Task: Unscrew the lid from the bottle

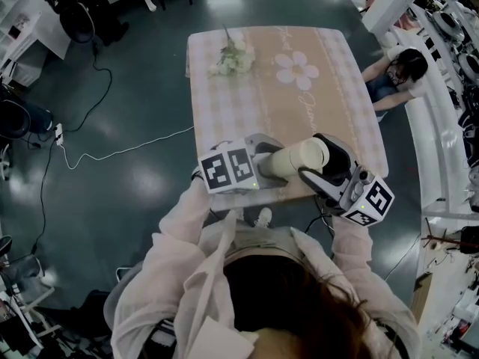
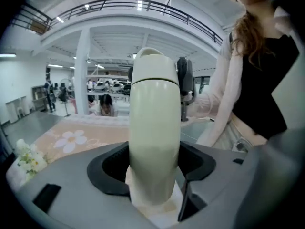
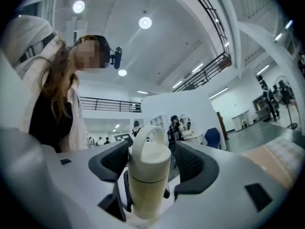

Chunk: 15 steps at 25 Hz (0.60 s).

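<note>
A cream bottle (image 1: pixel 293 161) hangs in the air in front of me, over the near edge of the table (image 1: pixel 247 103). My left gripper (image 1: pixel 271 163) is shut on the bottle's body (image 2: pixel 155 142); both pads press its sides in the left gripper view. The lid (image 2: pixel 153 66) with its loop handle sits on the far end of the bottle. My right gripper (image 1: pixel 329 167) reaches in from the right. In the right gripper view its jaws stand on either side of the lid (image 3: pixel 150 156) and close against it. The seam between lid and body shows as a thin line.
The table has a checked cloth with a flower print (image 1: pixel 297 69) and a small bunch of white flowers (image 1: pixel 233 57) at its far end. A person (image 1: pixel 397 69) crouches by the table's right side. A white cable (image 1: pixel 112 154) runs across the dark floor on the left.
</note>
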{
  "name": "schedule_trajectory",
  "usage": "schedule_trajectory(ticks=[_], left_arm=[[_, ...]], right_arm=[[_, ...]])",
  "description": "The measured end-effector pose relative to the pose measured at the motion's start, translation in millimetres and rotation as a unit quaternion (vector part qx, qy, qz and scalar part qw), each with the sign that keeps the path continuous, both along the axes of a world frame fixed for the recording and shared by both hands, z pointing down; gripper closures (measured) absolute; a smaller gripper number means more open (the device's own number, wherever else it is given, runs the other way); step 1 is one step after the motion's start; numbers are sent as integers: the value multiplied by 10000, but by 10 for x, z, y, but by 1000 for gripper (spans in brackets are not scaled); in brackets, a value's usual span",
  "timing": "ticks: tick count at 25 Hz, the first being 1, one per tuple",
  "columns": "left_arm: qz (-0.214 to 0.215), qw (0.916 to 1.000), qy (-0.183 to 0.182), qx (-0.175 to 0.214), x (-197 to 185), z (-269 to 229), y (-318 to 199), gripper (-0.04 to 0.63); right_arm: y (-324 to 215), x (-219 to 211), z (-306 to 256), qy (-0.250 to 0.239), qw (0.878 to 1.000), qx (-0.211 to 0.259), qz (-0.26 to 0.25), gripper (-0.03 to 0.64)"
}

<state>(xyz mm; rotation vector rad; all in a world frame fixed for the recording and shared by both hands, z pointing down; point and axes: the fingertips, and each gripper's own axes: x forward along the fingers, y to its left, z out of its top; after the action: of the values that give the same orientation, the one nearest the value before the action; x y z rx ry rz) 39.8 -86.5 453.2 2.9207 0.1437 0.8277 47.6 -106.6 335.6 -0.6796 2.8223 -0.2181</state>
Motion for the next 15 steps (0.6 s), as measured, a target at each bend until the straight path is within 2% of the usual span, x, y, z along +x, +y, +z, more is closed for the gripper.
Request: schedule_trajectory(ticks=[4, 7, 9, 11, 15], left_arm=[[-1041, 9930, -338, 448, -4, 101, -264, 281], [-1389, 9867, -492, 684, 19, 148, -313, 281], [-1394, 9856, -566, 775, 52, 174, -290, 281], [-1323, 9870, -551, 723, 81, 192, -243, 281], [-865, 9947, -372, 419, 81, 151, -94, 281]], right_arm=[[-210, 123, 98, -423, 9934, -748, 759, 242], [-278, 91, 204, -335, 9863, -1056, 1222, 225], [-314, 96, 230, -247, 9830, -1047, 1487, 265], [-308, 93, 225, -176, 9836, -966, 1515, 309], [-177, 22, 163, -8, 9925, -781, 942, 310]])
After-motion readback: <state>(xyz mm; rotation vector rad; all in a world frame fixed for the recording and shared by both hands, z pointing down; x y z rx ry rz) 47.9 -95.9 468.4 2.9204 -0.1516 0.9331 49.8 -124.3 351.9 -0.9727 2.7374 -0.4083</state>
